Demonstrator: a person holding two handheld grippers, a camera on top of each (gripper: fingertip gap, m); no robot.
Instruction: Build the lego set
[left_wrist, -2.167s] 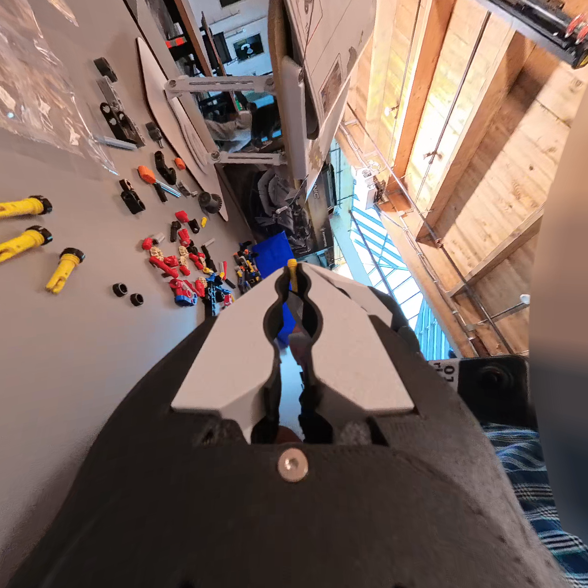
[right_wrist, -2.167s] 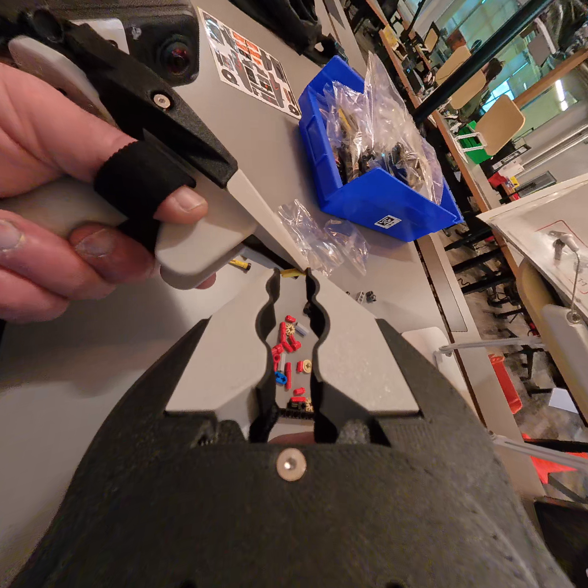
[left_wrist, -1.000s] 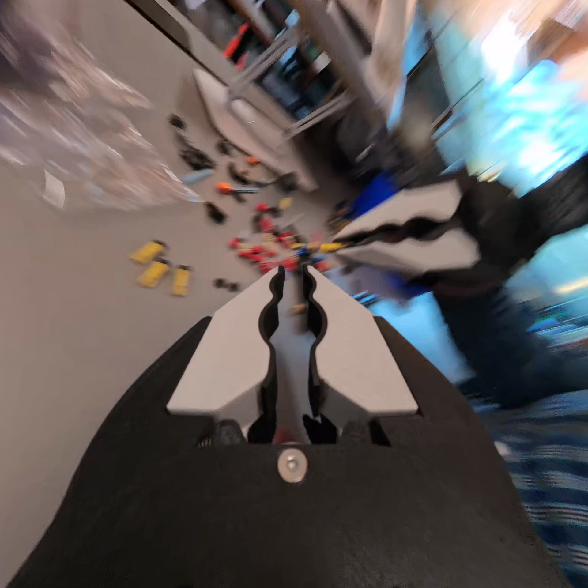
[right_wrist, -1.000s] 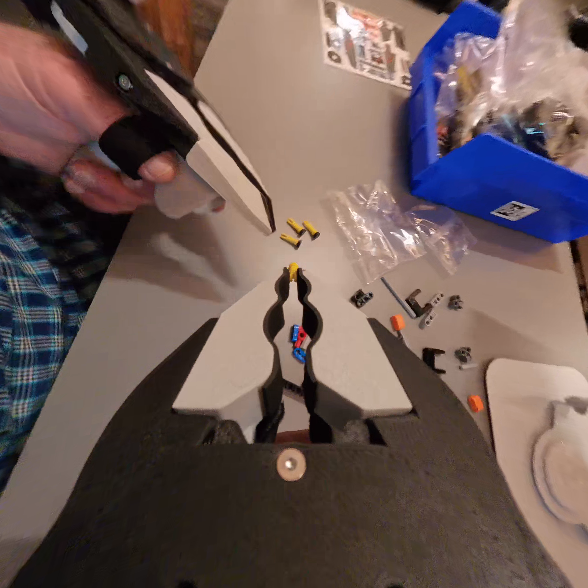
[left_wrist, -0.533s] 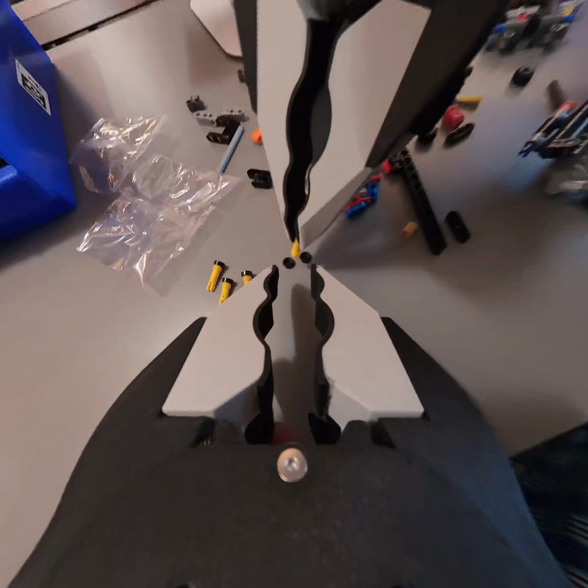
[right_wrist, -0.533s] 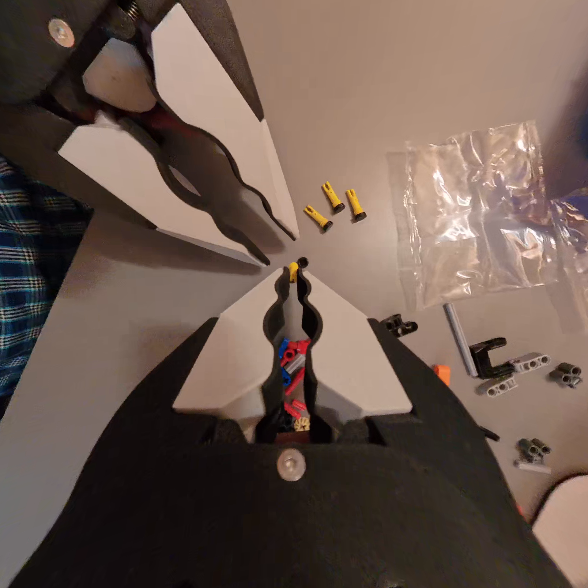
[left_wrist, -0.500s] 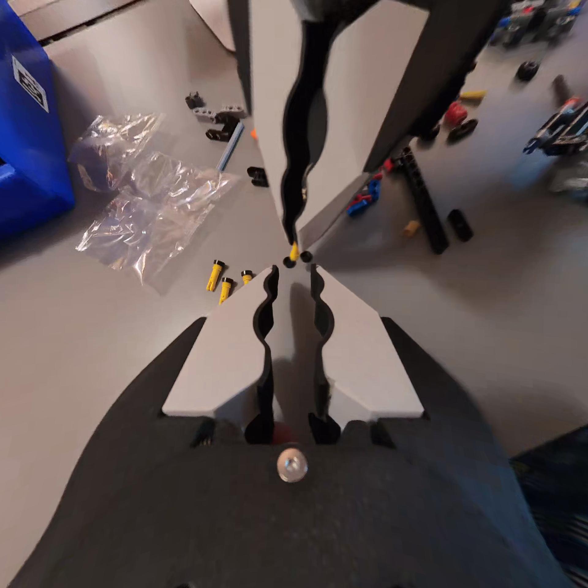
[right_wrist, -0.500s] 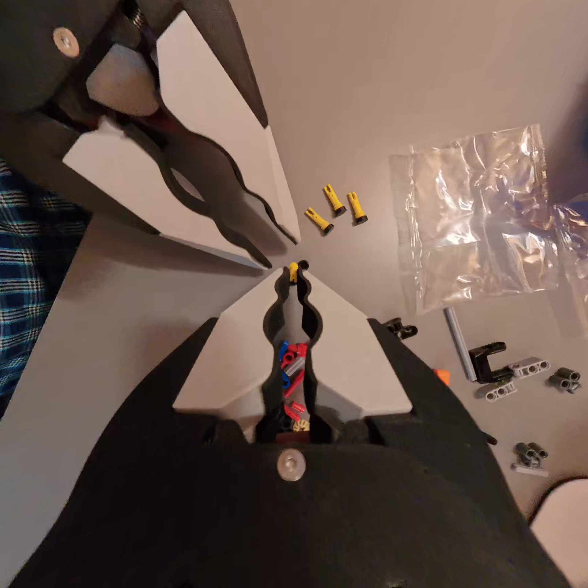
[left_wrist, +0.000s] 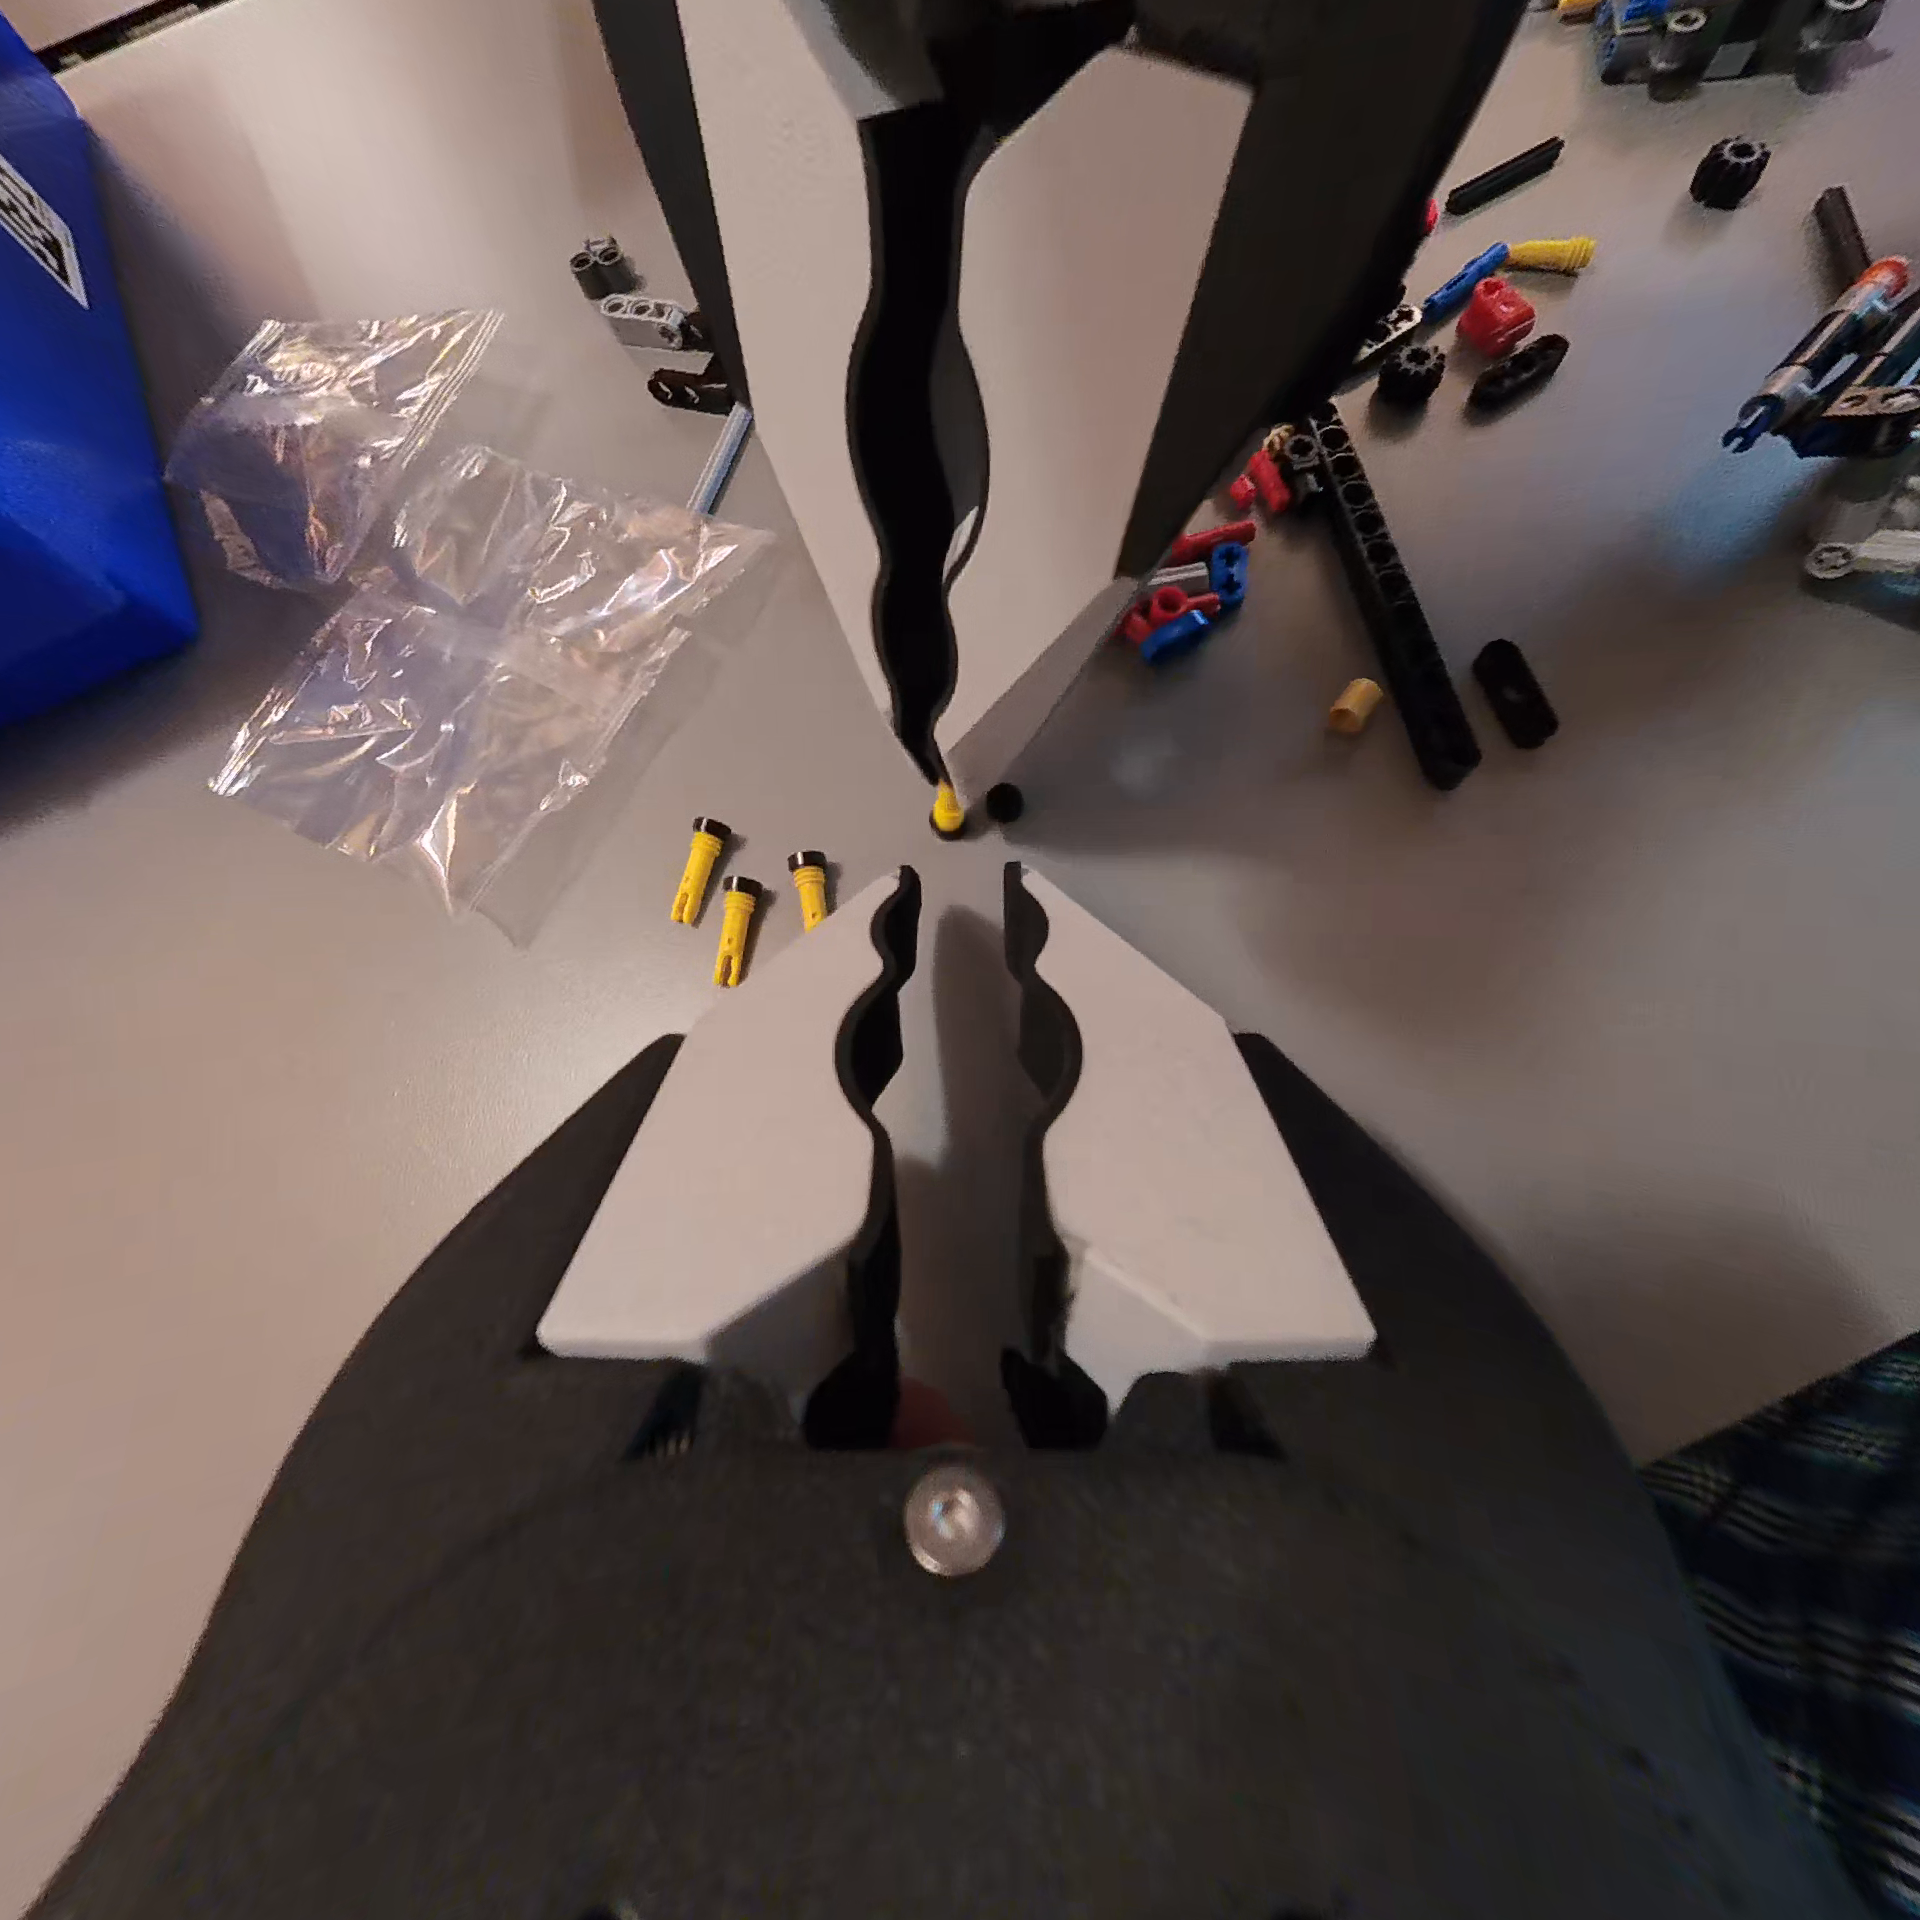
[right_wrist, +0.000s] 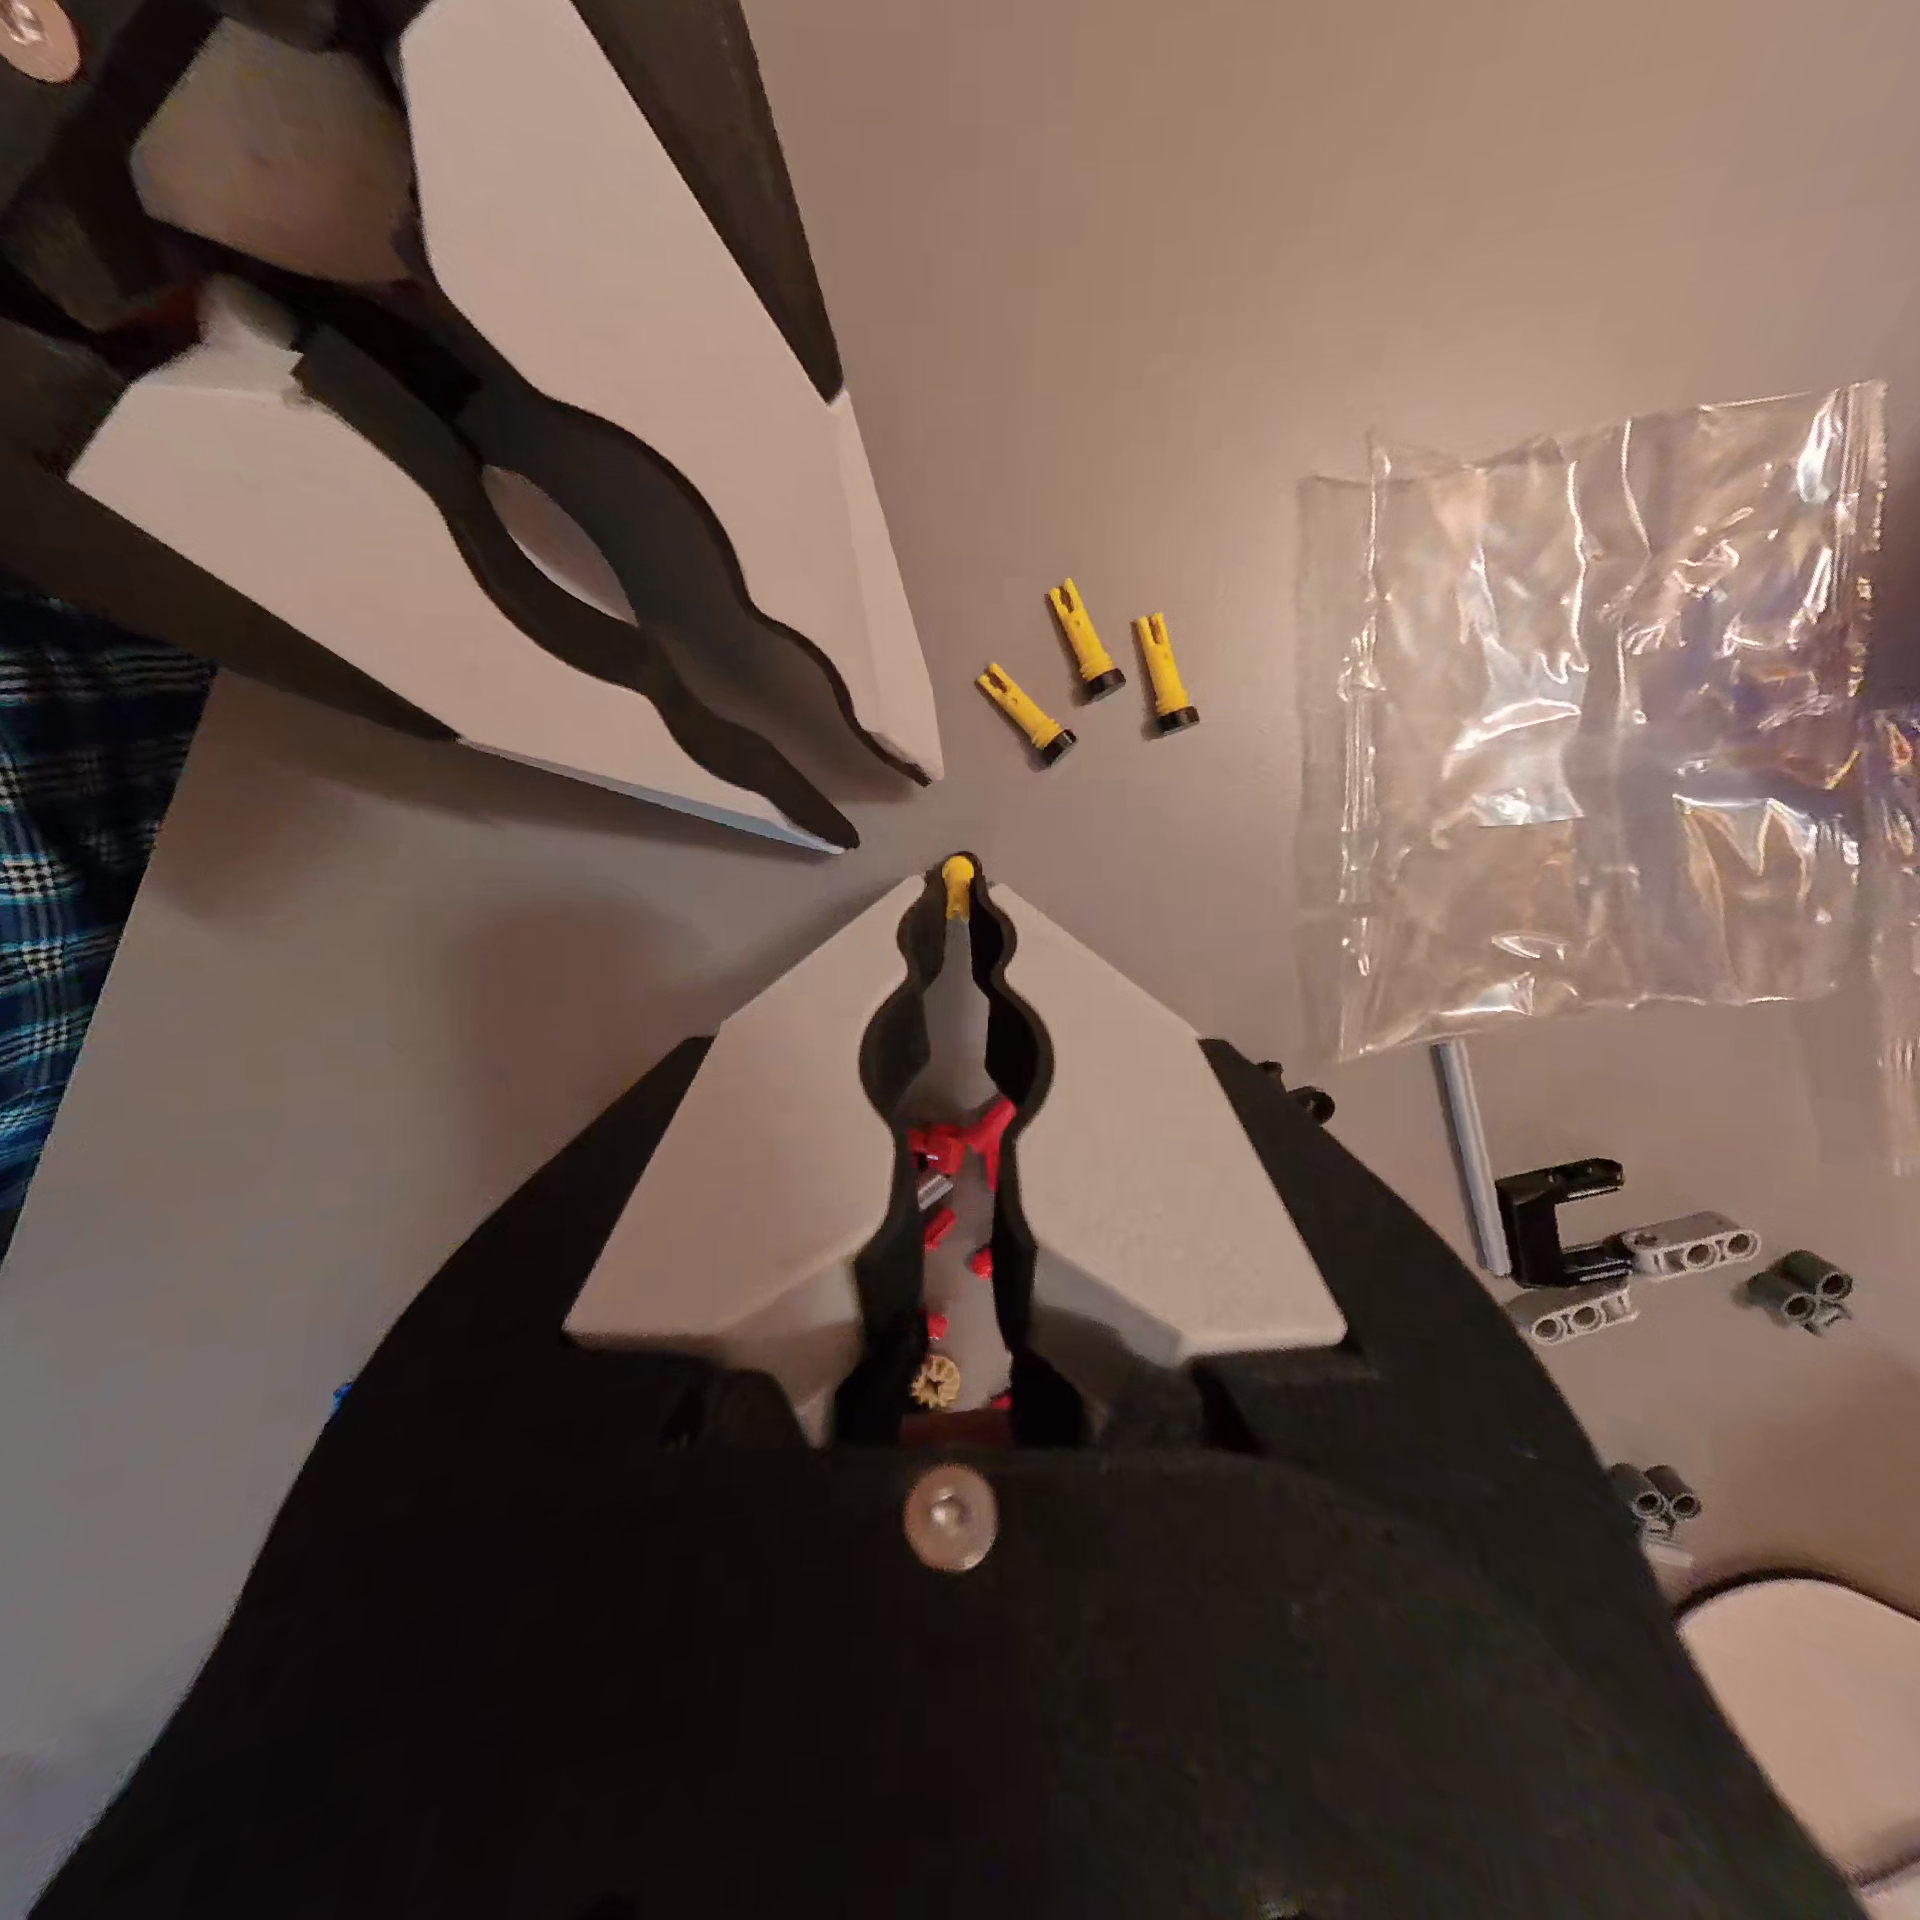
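You were at a workshop-style bench: a grey worktable (left_wrist: 312, 1195), a blue parts bin (left_wrist: 73, 468) at the left edge, loose bricks (left_wrist: 1184, 592) upper right.

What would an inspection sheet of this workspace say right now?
Surface: grey table, matte.
Job's things: yellow pin in right tool; three yellow pins lying loose; black bush by the tip.
Clutter: clear bags, blue bin, black beam, red and blue pieces.
Grippers: right tool shut on the pin; left tool open, empty.
Cables: nothing seen.
Surroundings: plaid sleeve.
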